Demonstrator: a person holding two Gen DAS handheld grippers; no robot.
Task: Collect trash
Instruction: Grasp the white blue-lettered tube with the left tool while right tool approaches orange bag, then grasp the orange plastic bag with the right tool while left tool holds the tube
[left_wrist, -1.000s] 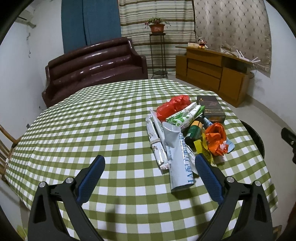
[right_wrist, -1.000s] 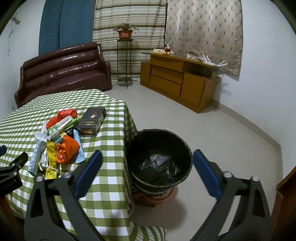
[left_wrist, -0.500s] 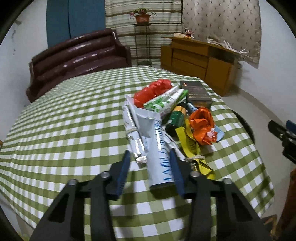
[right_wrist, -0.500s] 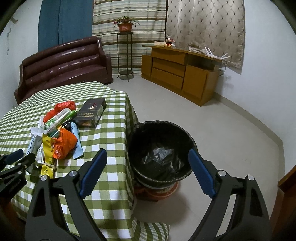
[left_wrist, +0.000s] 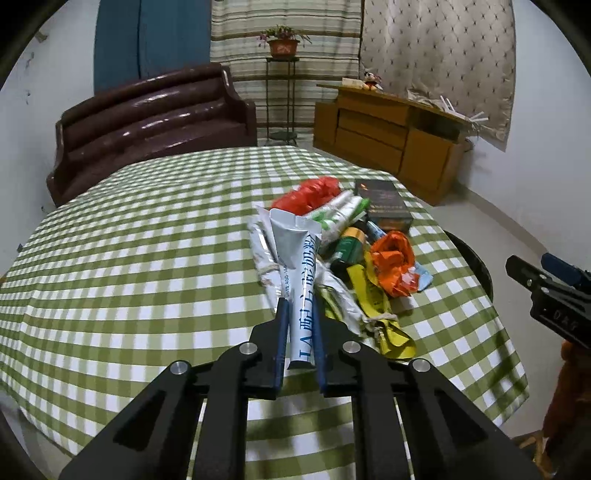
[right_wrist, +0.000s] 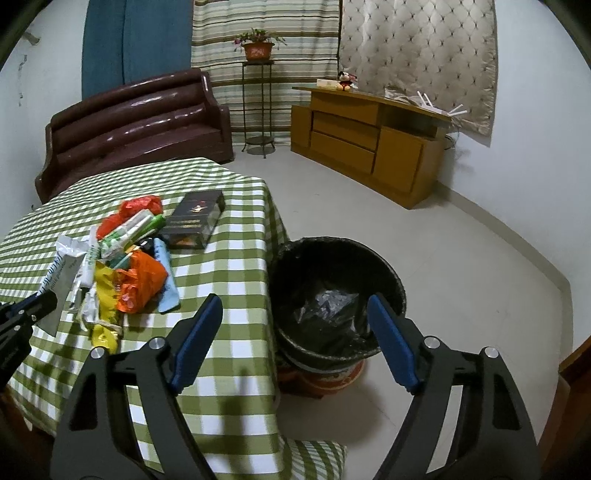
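Silver foil is what we hold: our left gripper (left_wrist: 300, 325) has its fingers (left_wrist: 282, 321) pinched on the near end of the long pouch (left_wrist: 299, 273), which lies on the checked counter (left_wrist: 147, 266) at the left edge of the trash pile (left_wrist: 354, 243). Our right gripper (right_wrist: 295, 332) hangs with fingers (right_wrist: 199, 332) spread wide and holding nothing, over the counter's edge and the black bin (right_wrist: 391, 273) on the floor just beside it.
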